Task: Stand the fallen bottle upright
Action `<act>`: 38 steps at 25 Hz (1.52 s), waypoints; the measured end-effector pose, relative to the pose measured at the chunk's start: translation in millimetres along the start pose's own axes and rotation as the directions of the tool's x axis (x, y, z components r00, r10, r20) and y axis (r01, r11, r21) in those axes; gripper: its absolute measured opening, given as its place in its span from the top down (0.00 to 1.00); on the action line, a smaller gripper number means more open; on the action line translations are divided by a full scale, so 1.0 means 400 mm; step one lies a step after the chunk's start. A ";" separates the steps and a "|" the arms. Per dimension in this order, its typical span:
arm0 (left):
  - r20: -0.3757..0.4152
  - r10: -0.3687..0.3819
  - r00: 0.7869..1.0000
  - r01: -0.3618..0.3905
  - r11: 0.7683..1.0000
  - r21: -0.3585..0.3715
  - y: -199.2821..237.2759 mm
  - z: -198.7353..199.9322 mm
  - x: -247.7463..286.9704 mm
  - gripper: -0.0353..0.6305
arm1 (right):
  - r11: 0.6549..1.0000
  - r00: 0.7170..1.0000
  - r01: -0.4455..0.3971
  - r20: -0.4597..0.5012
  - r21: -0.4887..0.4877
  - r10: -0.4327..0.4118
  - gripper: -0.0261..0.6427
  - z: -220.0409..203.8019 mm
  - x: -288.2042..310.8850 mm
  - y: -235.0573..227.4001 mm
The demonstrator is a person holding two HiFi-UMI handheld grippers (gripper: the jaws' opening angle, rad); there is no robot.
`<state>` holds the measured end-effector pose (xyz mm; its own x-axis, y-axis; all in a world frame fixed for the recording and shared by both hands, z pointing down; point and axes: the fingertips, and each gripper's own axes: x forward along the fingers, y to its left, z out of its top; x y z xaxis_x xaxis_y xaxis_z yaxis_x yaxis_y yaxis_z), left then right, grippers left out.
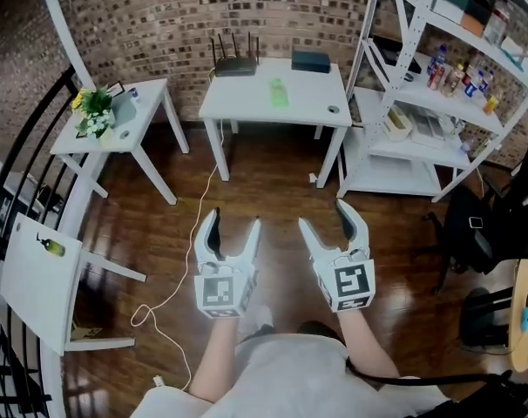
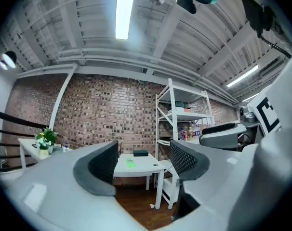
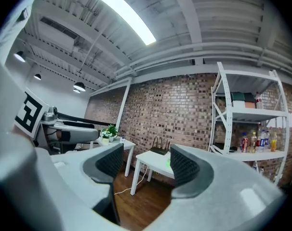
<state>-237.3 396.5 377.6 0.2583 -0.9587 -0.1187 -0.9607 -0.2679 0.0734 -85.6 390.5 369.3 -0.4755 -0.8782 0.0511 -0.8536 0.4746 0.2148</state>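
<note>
A pale green bottle (image 1: 279,93) lies on its side on the white table (image 1: 247,103) against the brick wall, well ahead of me. In the left gripper view the bottle (image 2: 130,163) shows small between the jaws; in the right gripper view only a green sliver (image 3: 169,163) peeks past the right jaw. My left gripper (image 1: 233,225) and right gripper (image 1: 326,217) hover side by side over the wooden floor, far short of the table. Both stand open with nothing between their fingers, as the left gripper (image 2: 143,160) and right gripper (image 3: 147,163) show in their own views.
On the table stand a black router (image 1: 235,62), a dark box (image 1: 310,60) and a small round object (image 1: 334,109). A side table with flowers (image 1: 94,111) is at the left, a white shelf rack (image 1: 438,85) with bottles at the right. A white cable (image 1: 181,268) trails across the floor.
</note>
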 end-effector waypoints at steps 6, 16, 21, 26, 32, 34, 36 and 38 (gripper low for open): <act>-0.051 -0.016 0.999 0.014 0.998 -0.055 0.079 -0.053 0.197 0.44 | 0.999 0.995 -0.043 -0.089 0.018 0.044 0.53 -0.070 0.185 -0.028; -0.085 -0.033 0.996 0.031 0.999 -0.027 0.153 -0.128 0.705 0.44 | 0.994 0.999 -0.049 0.022 0.099 0.047 0.53 -0.114 0.655 -0.346; -0.041 -0.006 0.999 0.008 0.999 0.037 0.187 -0.086 0.988 0.44 | 0.997 0.994 -0.079 0.077 0.011 0.077 0.53 -0.067 0.904 -0.544; -0.136 -0.003 0.991 0.004 1.000 0.010 0.212 -0.209 1.136 0.44 | 0.982 0.990 -0.126 -0.049 0.144 0.134 0.53 -0.204 1.047 -0.604; -0.183 -0.036 0.982 0.036 0.999 -0.005 0.253 -0.280 1.339 0.44 | 0.966 0.977 -0.173 -0.095 0.191 0.193 0.53 -0.268 1.199 -0.637; -0.184 -0.055 0.981 0.052 0.998 -0.024 0.257 -0.305 1.430 0.44 | 0.970 0.980 -0.150 -0.102 0.191 0.172 0.53 -0.290 1.254 -0.695; -0.184 -0.084 0.979 0.077 0.996 -0.043 0.266 -0.319 1.533 0.44 | 0.975 0.984 -0.107 -0.117 0.195 0.131 0.53 -0.309 1.323 -0.771; -0.183 -0.106 0.977 0.097 0.994 -0.057 0.284 -0.327 1.638 0.44 | 0.978 0.984 -0.066 -0.149 0.198 0.097 0.53 -0.325 1.403 -0.850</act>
<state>-163.9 -274.7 437.6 0.3725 -0.9262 0.0578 -0.9238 -0.3642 0.1177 -34.6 -271.3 451.8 -0.5189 -0.8271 0.2159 -0.8454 0.5340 0.0139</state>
